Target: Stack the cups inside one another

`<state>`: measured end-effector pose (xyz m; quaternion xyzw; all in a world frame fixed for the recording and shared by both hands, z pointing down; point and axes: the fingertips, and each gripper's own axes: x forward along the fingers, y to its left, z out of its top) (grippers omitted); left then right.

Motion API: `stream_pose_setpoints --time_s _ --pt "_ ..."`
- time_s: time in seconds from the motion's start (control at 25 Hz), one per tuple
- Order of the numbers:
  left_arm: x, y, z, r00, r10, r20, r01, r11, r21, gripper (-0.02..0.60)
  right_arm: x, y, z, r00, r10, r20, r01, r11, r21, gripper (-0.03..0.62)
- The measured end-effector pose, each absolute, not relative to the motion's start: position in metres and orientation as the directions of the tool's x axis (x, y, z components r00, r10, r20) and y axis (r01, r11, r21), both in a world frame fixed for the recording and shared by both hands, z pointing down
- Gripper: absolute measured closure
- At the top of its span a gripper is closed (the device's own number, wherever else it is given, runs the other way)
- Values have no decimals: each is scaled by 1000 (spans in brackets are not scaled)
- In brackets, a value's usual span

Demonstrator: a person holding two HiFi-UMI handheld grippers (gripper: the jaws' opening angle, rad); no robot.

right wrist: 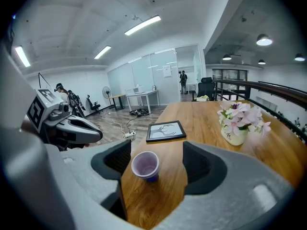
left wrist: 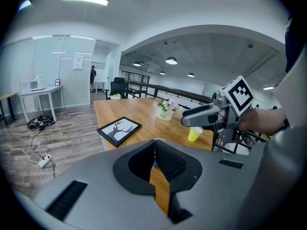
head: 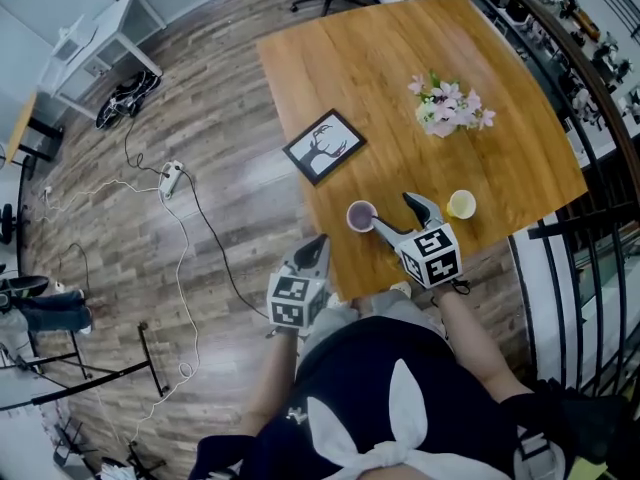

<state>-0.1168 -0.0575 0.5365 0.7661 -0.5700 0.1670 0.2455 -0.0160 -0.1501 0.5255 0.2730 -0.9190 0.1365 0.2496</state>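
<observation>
A purple cup (head: 361,215) stands upright near the front edge of the wooden table (head: 400,58). My right gripper (head: 390,211) is open around it. In the right gripper view the purple cup (right wrist: 145,166) sits between the jaws, nearer the left one, and I cannot tell whether it touches. A yellow cup (head: 461,204) stands to the right of that gripper, outside its jaws, and the yellow cup (left wrist: 194,134) shows behind the right gripper (left wrist: 211,114). My left gripper (head: 316,248) hangs off the table's front left edge, shut on nothing (left wrist: 154,145).
A framed deer picture (head: 323,146) lies left of centre on the table and a small vase of pink flowers (head: 450,108) stands further back. A black railing (head: 590,248) runs along the right side. Cables and a power strip (head: 170,178) lie on the wooden floor to the left.
</observation>
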Motion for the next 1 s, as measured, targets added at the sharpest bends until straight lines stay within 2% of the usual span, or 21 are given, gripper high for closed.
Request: stream_pose_setpoints --time_s 1.0 --pt "-64 -96 539 373 -754 541 -927 -327 183 562 123 -215 543 -550 -612 569 -775 628 -74 261"
